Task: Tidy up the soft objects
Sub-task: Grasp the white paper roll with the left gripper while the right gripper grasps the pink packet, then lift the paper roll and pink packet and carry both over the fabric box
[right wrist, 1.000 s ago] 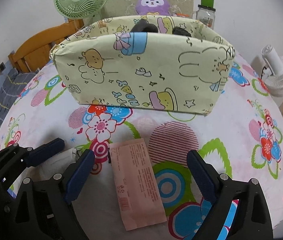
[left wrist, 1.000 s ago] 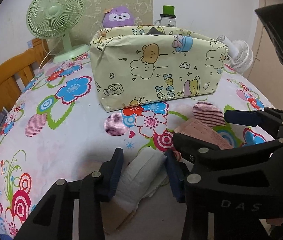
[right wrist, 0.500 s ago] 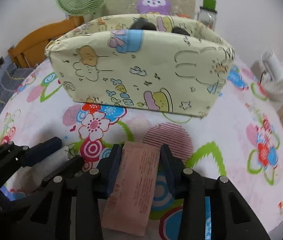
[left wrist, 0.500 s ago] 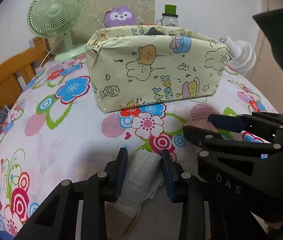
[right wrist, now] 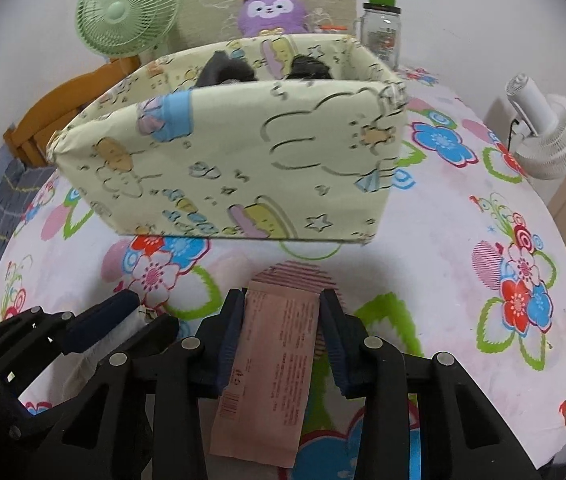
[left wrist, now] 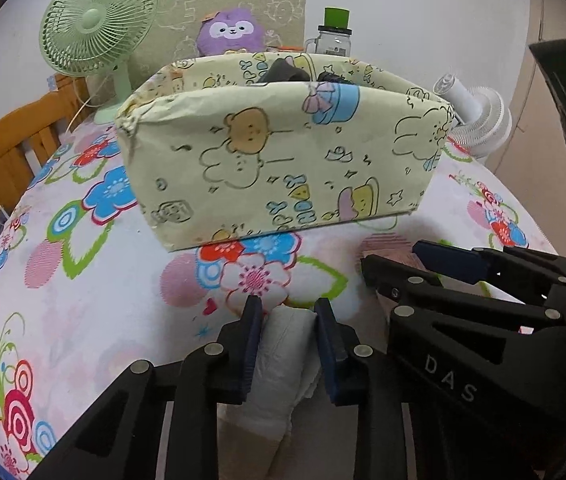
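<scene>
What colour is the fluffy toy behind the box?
Purple plush toy with a white face, clearest in the right wrist view.

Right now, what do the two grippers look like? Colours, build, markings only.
Both match. The left gripper and right gripper have matte black plastic frames with triangular cut-outs and round silver rivets at the joints. Each finger carries a flat dark blue pad. The right gripper's body, seen from the left camera, bears white raised letters "DAS". A green light glows on the black housing above. No cables or sleeves show.

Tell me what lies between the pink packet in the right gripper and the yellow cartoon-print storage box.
Only bare flowered bedsheet. The right wrist view shows nothing lying on it between the pink packet, clamped in the right gripper, and the storage box.
</scene>
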Tool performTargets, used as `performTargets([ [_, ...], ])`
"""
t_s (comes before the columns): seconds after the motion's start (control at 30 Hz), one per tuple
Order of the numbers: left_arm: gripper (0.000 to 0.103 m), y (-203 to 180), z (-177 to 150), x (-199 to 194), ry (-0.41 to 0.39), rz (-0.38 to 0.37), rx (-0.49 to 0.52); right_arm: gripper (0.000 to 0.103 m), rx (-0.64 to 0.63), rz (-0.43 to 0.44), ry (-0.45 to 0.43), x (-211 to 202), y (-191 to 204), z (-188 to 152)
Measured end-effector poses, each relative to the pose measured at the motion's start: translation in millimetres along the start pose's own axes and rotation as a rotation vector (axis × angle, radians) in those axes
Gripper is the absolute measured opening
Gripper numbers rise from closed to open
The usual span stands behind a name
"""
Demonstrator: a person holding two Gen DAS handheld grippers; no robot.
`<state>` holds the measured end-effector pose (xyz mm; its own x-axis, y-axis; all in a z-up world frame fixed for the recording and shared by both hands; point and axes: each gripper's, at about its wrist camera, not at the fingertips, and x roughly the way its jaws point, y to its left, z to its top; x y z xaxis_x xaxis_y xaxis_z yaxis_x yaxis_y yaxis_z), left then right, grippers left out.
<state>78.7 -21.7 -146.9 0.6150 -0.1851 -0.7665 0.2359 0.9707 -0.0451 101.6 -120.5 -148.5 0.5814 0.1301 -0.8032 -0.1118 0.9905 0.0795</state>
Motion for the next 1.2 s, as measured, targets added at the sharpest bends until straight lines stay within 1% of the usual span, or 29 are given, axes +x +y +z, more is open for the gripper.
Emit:
performTargets([
  [0.23, 0.025, -4.7, 9.0, -2.9, -0.016, -0.011, -0.008, 0.042, 0.019, -0.003, -0.033, -8.2, -7.1, 7.4],
  [0.53, 0.025, -5.4, 15.1, -12.3, -0.041, -0.026, -0.027, 0.042, 0.031, -0.020, -0.061, -20.0, -5.7, 12.9],
  [1.2, 0.024, -6.2, 26.3, -46.8, -0.132, -0.032, -0.035, 0.042, 0.020, -0.033, -0.157, -59.6, 2.0, 23.2],
])
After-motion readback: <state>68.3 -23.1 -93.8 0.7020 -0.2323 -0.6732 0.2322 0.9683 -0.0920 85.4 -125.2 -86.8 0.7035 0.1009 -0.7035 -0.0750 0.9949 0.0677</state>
